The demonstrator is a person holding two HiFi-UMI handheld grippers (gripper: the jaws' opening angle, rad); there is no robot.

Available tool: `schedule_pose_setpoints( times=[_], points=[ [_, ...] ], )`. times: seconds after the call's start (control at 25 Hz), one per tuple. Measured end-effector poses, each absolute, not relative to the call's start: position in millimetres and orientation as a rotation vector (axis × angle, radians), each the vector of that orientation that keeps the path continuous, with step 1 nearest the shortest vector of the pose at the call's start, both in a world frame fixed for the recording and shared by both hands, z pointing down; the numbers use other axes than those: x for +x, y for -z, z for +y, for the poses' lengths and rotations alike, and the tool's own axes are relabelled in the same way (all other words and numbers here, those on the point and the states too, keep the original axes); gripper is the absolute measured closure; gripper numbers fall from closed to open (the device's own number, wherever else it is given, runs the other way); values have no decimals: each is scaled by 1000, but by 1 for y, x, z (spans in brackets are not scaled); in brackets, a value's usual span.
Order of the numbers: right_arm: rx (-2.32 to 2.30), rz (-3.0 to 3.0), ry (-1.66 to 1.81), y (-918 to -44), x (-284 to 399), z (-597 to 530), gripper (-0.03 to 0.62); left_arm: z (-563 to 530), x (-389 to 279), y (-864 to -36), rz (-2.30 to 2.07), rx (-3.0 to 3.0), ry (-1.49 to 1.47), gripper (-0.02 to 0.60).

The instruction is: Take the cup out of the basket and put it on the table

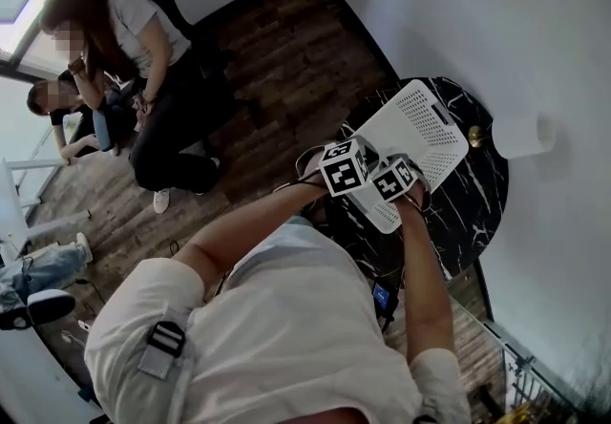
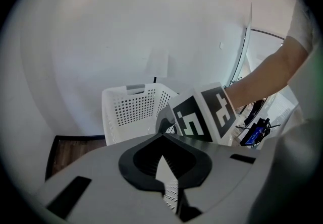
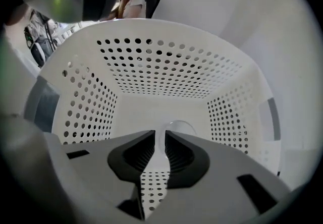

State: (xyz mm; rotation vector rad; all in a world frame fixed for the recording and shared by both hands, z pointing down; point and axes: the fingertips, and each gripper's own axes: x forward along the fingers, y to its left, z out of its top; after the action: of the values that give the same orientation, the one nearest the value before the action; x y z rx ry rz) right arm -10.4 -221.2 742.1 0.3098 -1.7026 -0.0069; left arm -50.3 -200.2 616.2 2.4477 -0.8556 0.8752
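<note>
Right gripper (image 3: 157, 133) pinches cup (image 3: 181, 127) in basket (image 3: 166, 61); hidden from head view.

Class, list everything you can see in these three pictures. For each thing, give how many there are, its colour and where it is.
basket: one, white, perforated, on the table
table: one, black with white veins, beside the wall
cup: one, clear, on the basket's bottom
knob: one, brass-coloured, on the table beside the basket
cylinder: one, white, at the table's far edge
floor: dark wood, left of the table
bystanders: at least two, seated at upper left
left gripper: one, grey, jaws together, empty, facing the basket
right gripper: one, grey, inside the basket, jaws nearly together at the cup's rim
</note>
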Motion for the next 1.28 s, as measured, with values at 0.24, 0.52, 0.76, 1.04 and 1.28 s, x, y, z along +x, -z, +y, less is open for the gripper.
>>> schedule_pose_setpoints(
  times=[0.24, 0.52, 0.76, 1.04, 1.28],
  points=[
    [254, -1660, 29, -756, -12, -221, 560, -204, -55, -616, -873, 2433, -859, 575],
    [263, -1691, 22, -750, -9, -219, 569, -207, -60, -614, -895, 2431, -848, 575],
    [340, -1771, 35, -722, -10, -219, 571, -204, -58, -604, -915, 2469, -838, 575],
    [477, -1884, 93, -656, -5, -213, 571, -190, -57, -577, -991, 2541, -781, 575],
    [606, -1992, 176, -587, 1, -195, 571, -184, -55, -546, -1125, 2629, -751, 575]
  ],
)
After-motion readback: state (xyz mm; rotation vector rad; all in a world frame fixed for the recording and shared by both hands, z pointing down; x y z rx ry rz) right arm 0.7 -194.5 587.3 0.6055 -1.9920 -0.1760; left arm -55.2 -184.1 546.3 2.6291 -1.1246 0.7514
